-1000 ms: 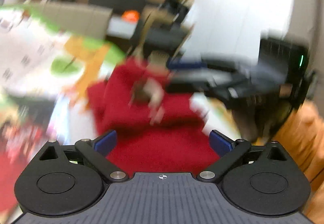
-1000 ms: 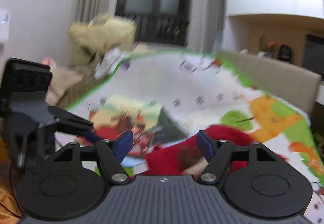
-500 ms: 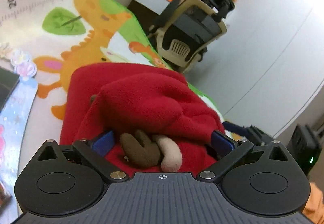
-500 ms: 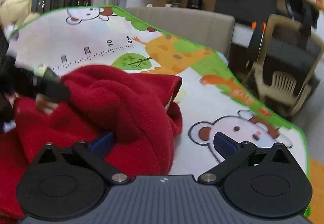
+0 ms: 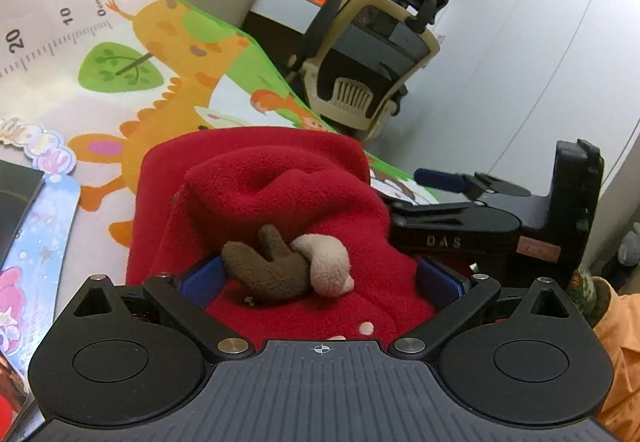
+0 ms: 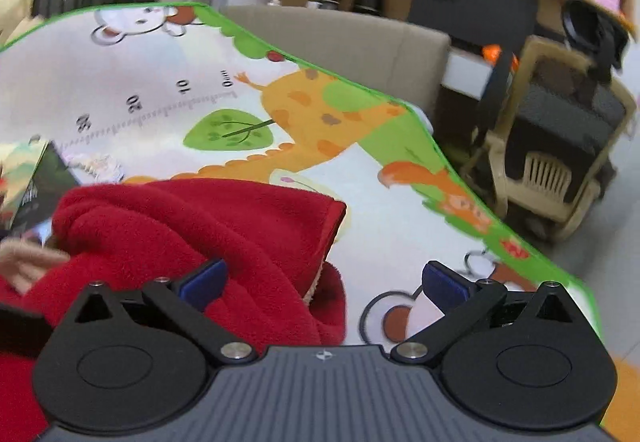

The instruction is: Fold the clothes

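Both grippers have dropped onto the crumpled red fleece garment (image 5: pixel 272 186) at frame centre: left gripper (image 5: pixel 320 276) and right gripper (image 6: pixel 324 280) spread wide, grasp pending.

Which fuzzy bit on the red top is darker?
On the red fleece top, the dark brown antler-shaped piece, left of the beige one, is darker. Both sit between the left gripper's open fingers.

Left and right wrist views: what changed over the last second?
Both grippers swung down from room level to the red fleece garment on the play mat. The left gripper now straddles its brown and beige antlers; the right gripper sits at its edge. Both stayed open; nothing gripped.
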